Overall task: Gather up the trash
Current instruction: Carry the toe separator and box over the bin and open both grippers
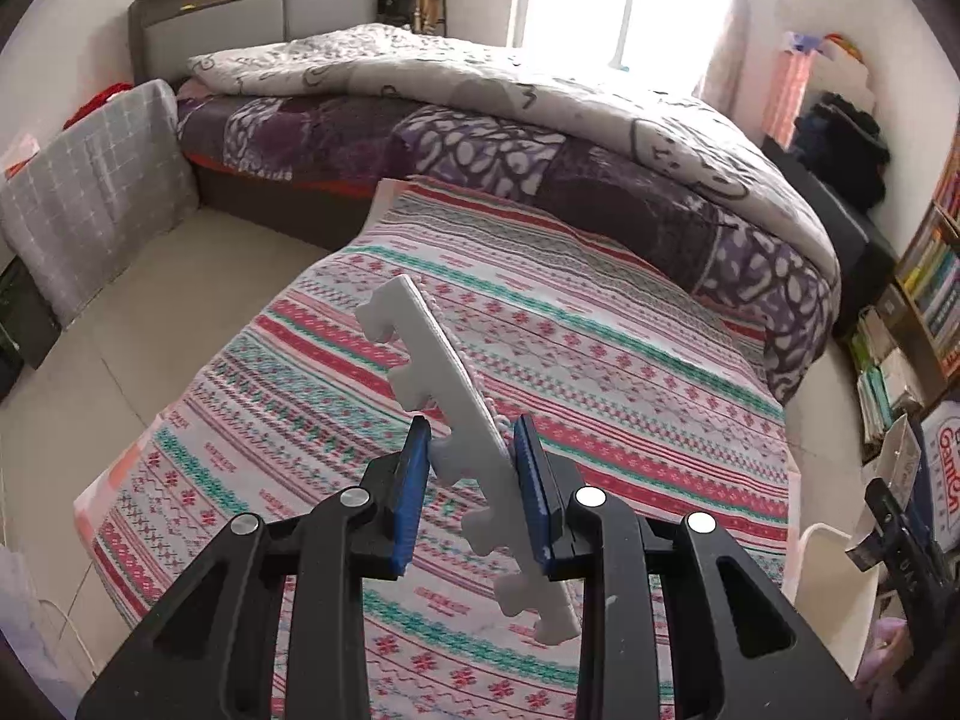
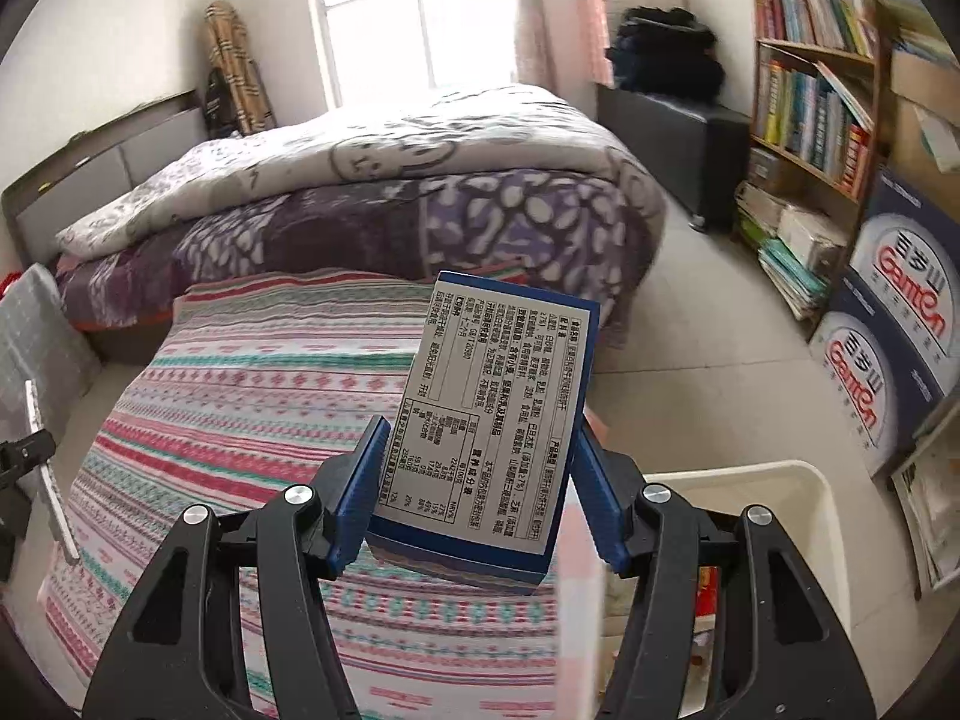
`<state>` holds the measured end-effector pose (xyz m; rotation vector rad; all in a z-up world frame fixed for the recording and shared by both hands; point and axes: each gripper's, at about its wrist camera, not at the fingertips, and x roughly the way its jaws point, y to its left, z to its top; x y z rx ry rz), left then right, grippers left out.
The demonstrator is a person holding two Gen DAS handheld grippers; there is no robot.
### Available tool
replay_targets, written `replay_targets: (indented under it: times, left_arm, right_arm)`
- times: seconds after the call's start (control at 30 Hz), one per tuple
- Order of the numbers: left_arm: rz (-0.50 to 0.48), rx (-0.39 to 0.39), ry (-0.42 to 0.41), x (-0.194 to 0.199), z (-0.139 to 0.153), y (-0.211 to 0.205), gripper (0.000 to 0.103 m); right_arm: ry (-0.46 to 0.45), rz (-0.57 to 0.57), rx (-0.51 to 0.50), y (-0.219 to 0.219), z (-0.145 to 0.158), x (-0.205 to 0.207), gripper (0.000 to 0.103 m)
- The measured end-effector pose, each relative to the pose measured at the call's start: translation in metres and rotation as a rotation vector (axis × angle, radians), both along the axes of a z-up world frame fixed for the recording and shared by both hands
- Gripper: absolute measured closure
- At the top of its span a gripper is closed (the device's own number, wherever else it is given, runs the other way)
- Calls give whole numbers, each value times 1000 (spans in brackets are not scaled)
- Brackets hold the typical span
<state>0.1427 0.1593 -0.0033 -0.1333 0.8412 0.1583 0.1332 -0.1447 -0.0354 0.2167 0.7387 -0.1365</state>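
The left gripper (image 1: 471, 480) is clamped mid-length on a white foam strip (image 1: 456, 414) (light, bendy, likely crushable), held above the patterned blanket (image 1: 630, 372). The right gripper (image 2: 480, 480) squeezes a blue carton (image 2: 498, 420) across its sides; probably empty, so it may buckle, with the white bin (image 2: 828, 516) just beside.

- "Ganten" in red, on stacked blue cartons (image 2: 894, 324) by bookshelf, right wrist view
- part of the same logo on carton at right edge (image 1: 951, 474), left wrist view
- box (image 2: 486, 420) held in right gripper (image 2: 480, 480): dense Chinese print, nutrition table, "GB/T 20980" partly legible
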Motion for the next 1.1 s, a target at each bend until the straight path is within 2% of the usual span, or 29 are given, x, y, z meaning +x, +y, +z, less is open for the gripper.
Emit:
replay_targets:
  times: [0.47,0.8,0.87,0.93,1.1]
  left_arm:
    - [-145,36,-6,3,-6,-85,74]
    - [-254,59,0,-3,-15,-142,74]
    - [-280,60,2,-5,-16,-155,74]
    - [-306,62,2,-7,-18,-168,74]
    - [-371,54,13,-13,-23,-202,74]
  right_arm:
    - [16,-140,35,-79,2,-24,46]
    - [95,-268,81,-129,-9,-45,44]
    - [102,-289,90,-138,-10,-50,41]
    - [100,-321,87,-148,-9,-57,26]
    - [83,-369,65,-166,-4,-71,16]
